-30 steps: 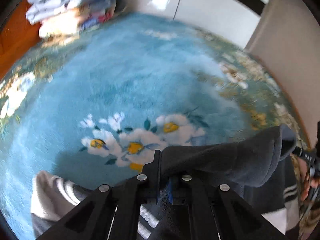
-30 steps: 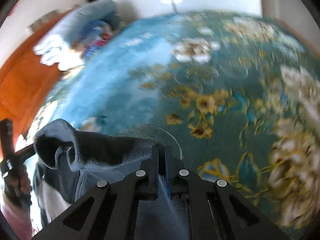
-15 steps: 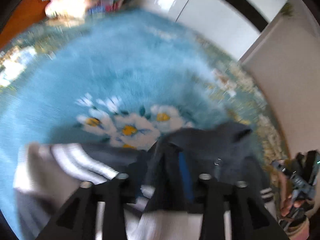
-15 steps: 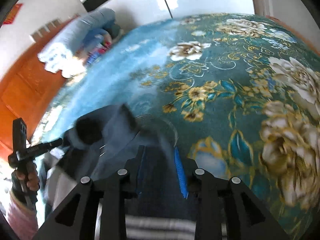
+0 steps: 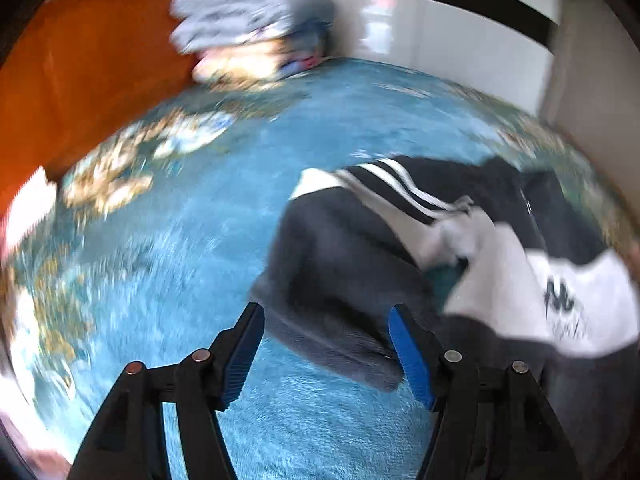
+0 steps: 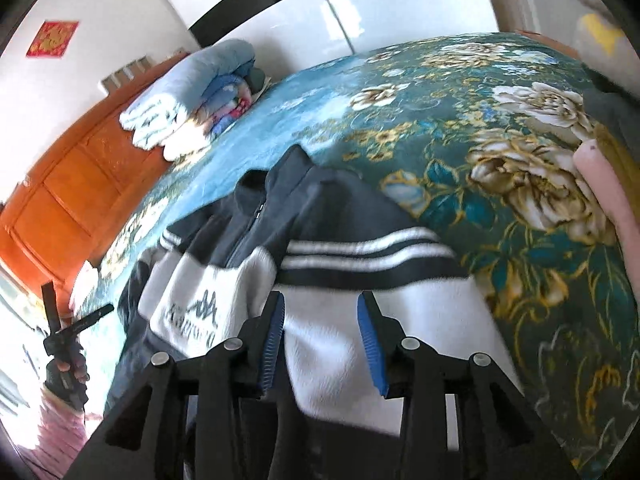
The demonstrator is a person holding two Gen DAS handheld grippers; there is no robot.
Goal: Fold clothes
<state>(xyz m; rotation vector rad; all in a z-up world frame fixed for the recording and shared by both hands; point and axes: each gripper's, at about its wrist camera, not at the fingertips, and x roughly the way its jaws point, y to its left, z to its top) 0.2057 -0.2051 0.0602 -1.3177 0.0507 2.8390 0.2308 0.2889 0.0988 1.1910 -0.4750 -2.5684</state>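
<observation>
Jacket (image 6: 336,256), dark with white panels and stripes, lies spread on the floral blanket (image 6: 500,128) just ahead of both released grippers, the left gripper (image 5: 326,344) gaping over a dark sleeve, the right gripper (image 6: 320,340) parted above its white panel, folded bedding (image 6: 192,96) far beyond.
</observation>
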